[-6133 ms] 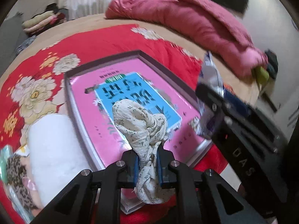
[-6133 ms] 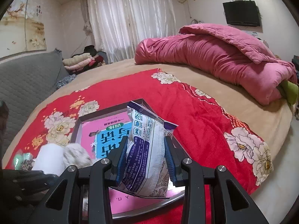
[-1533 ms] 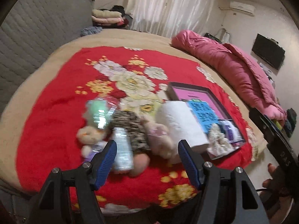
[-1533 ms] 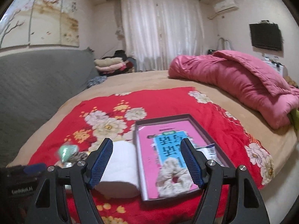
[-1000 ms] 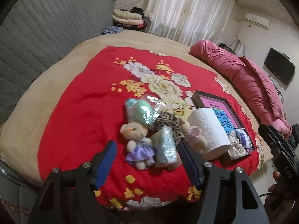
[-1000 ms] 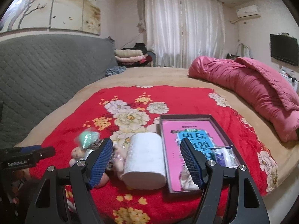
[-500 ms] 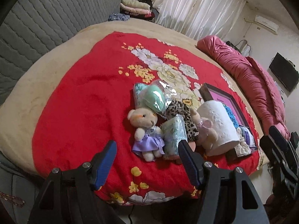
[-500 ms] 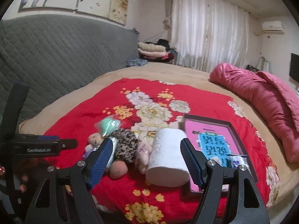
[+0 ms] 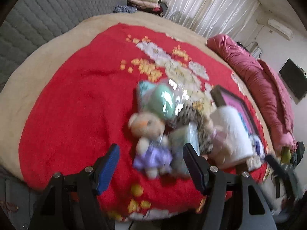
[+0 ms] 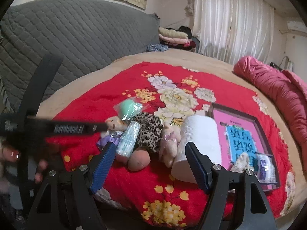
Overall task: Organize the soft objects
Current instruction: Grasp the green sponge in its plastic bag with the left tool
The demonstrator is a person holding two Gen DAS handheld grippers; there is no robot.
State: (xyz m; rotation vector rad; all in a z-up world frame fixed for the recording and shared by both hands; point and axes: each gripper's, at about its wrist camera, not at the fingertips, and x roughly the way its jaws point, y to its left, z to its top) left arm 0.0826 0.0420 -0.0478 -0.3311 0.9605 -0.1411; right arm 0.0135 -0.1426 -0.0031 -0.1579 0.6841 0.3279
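Note:
Soft objects lie in a cluster on the red floral blanket (image 10: 107, 97): a teddy bear in a purple dress (image 9: 147, 134), a tissue pack (image 10: 128, 139), a mint sponge in a clear bag (image 10: 129, 107), a leopard-print cloth (image 10: 149, 132), a pink plush (image 10: 169, 143) and a white paper roll (image 10: 199, 143). The pink-lined box (image 10: 247, 128) holds a cream scrunchie (image 10: 241, 162) and a blue-printed packet (image 10: 265, 167). My left gripper (image 9: 151, 163) is open, close in front of the bear. My right gripper (image 10: 150, 159) is open before the cluster. The left gripper's body (image 10: 53, 128) crosses the right wrist view.
A grey quilted headboard (image 10: 76, 30) stands behind the bed. A rolled pink duvet (image 10: 278, 88) lies along the right side. Folded clothes (image 10: 174, 35) are stacked by the white curtains (image 10: 232, 21). The bed's front edge is just below both grippers.
Both grippers earlier put the scrunchie and the packet in the box and opened. They swung left to the cluster; the left one now moves in towards the bear, its view blurred.

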